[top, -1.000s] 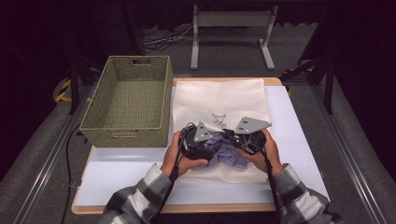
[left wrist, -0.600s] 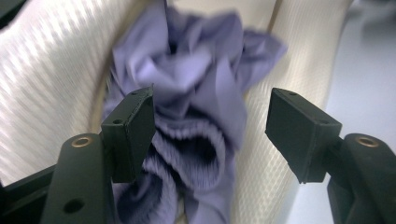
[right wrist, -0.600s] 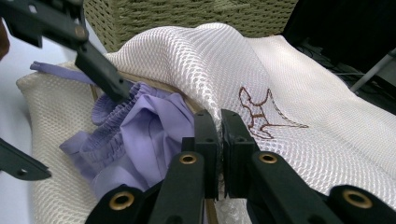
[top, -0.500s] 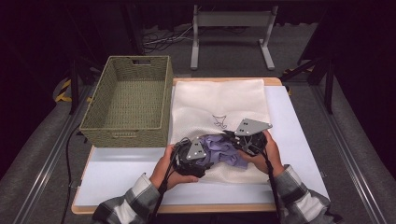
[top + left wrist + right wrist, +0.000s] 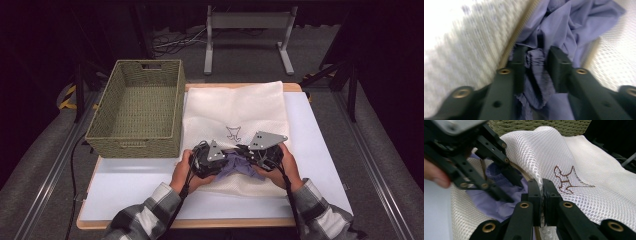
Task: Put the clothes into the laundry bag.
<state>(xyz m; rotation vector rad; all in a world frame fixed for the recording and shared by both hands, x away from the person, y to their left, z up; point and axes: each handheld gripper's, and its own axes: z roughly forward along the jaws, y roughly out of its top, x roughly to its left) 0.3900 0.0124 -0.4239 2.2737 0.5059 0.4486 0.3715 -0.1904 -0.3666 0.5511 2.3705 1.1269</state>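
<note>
From above, both grippers met over a white mesh laundry bag [image 5: 235, 107] near the table's [image 5: 320, 150] front edge, while the wicker basket [image 5: 137, 107] at the back left corner stood empty. The left gripper [image 5: 535, 58] had its jaws clamped on a bunched lilac garment [image 5: 574, 25] at the bag's zipper [image 5: 520, 27]; feeding it in probably needed short pushes. The right gripper [image 5: 541, 188] had its jaws pinched on the bag's upper mesh edge, which should stay lifted to keep the mouth open.
</note>
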